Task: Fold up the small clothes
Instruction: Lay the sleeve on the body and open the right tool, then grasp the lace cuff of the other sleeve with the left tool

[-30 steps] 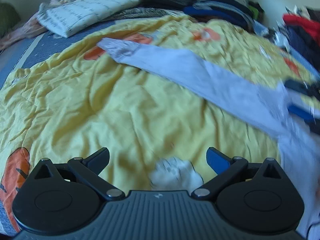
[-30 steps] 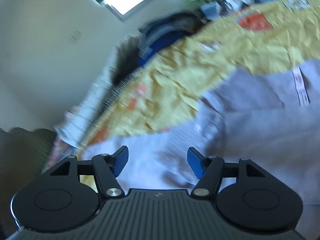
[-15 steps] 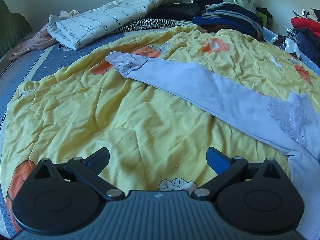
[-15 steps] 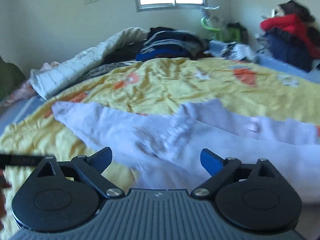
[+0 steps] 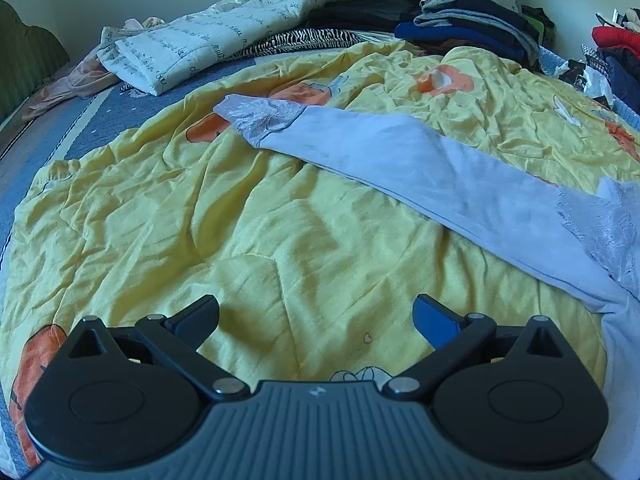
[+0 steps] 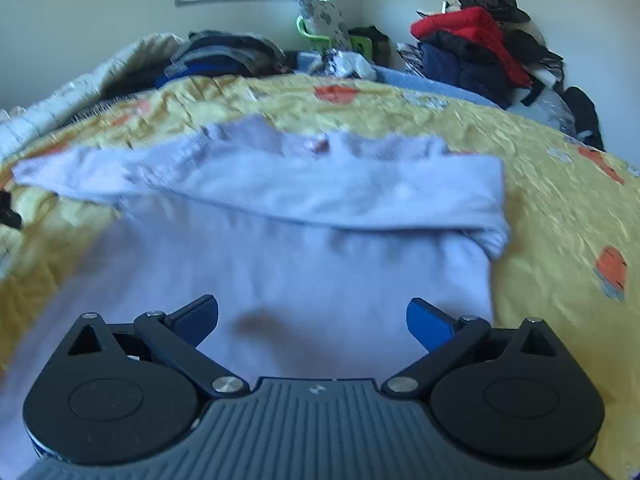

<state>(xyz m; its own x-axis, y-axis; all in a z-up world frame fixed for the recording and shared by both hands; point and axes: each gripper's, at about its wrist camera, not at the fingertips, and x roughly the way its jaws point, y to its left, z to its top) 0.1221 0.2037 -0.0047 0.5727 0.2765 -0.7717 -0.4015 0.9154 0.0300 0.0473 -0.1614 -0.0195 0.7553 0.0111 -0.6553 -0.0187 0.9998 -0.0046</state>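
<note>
On the yellow bedspread [image 5: 280, 240], our pale blue top [image 6: 304, 248] awaits folding.
Our right hand-held gripper [image 6: 312, 320], just spread and empty, hovers over its body; the left hand-held gripper [image 5: 316, 320], spread too, faces the long sleeve [image 5: 400, 160] stretching away diagonally.

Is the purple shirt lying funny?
A bit. One sleeve of the lilac shirt sticks out sideways across the yellow quilt, while the other sleeve lies folded across its chest. It is only half folded.
</note>
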